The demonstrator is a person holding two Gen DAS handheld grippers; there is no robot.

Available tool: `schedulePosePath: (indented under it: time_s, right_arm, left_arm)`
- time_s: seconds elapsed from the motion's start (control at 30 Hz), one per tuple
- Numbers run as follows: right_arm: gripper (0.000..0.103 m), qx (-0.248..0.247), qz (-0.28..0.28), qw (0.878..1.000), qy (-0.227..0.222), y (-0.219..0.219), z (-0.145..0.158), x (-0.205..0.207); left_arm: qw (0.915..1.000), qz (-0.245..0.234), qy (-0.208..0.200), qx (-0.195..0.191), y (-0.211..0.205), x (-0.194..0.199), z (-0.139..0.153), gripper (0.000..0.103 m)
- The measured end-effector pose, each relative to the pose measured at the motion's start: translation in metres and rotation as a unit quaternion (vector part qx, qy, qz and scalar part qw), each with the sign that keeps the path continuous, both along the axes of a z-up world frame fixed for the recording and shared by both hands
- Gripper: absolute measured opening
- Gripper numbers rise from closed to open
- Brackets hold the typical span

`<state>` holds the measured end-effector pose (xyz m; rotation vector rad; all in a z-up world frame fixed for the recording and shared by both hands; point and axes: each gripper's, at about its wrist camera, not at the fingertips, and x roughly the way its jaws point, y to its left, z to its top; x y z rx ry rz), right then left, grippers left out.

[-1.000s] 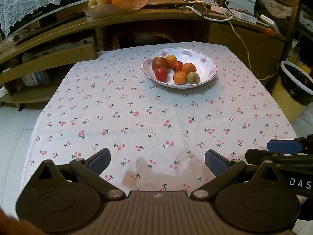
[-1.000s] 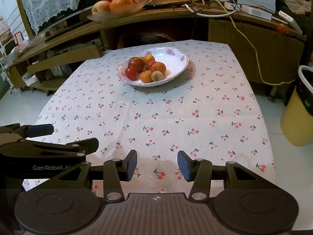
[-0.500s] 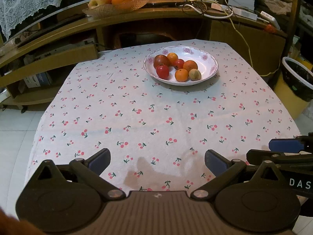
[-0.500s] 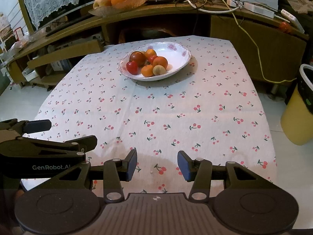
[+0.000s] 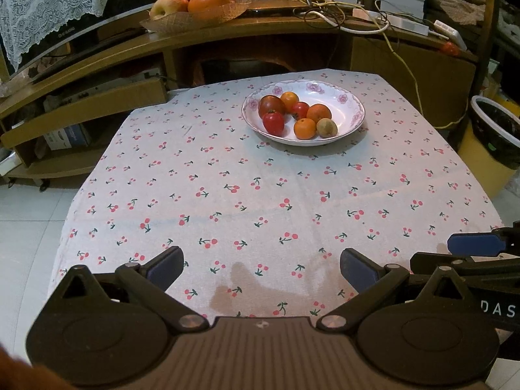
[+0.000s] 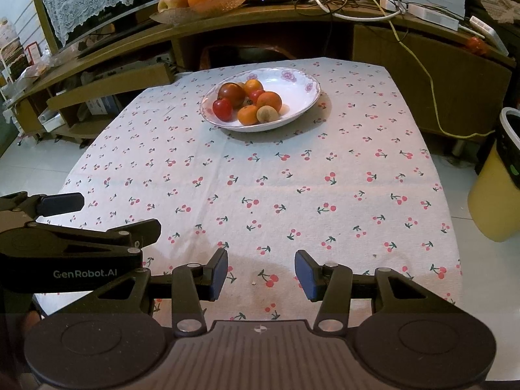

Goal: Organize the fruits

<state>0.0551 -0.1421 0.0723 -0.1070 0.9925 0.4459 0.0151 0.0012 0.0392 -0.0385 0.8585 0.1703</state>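
A white flowered plate stands at the far side of the cherry-print tablecloth. Several small fruits lie in it: a dark red tomato, a red one, small oranges and a brownish fruit. My left gripper hangs open and empty over the near edge of the cloth. My right gripper is beside it, also open with nothing between its blue pads. Both are far from the plate.
A wooden shelf unit behind the table carries a woven tray of large oranges and apples, plus tangled cables. A yellow bin with a black liner stands at the table's right. White tiled floor lies to the left.
Both views have tilted slightly, so the plate sits a little lower in the frame. The grippers keep the same opening and nothing on the table has moved.
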Motion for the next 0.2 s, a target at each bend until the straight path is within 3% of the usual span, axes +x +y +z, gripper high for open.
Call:
schedulePosePath:
  time_s: [0.2]
  right_arm:
    - [0.048, 0.0, 0.0, 1.0, 0.0, 0.0, 0.0, -0.0001]
  left_arm:
    - [1.0, 0.002, 0.001, 0.0, 0.0007, -0.0003, 0.0, 0.103]
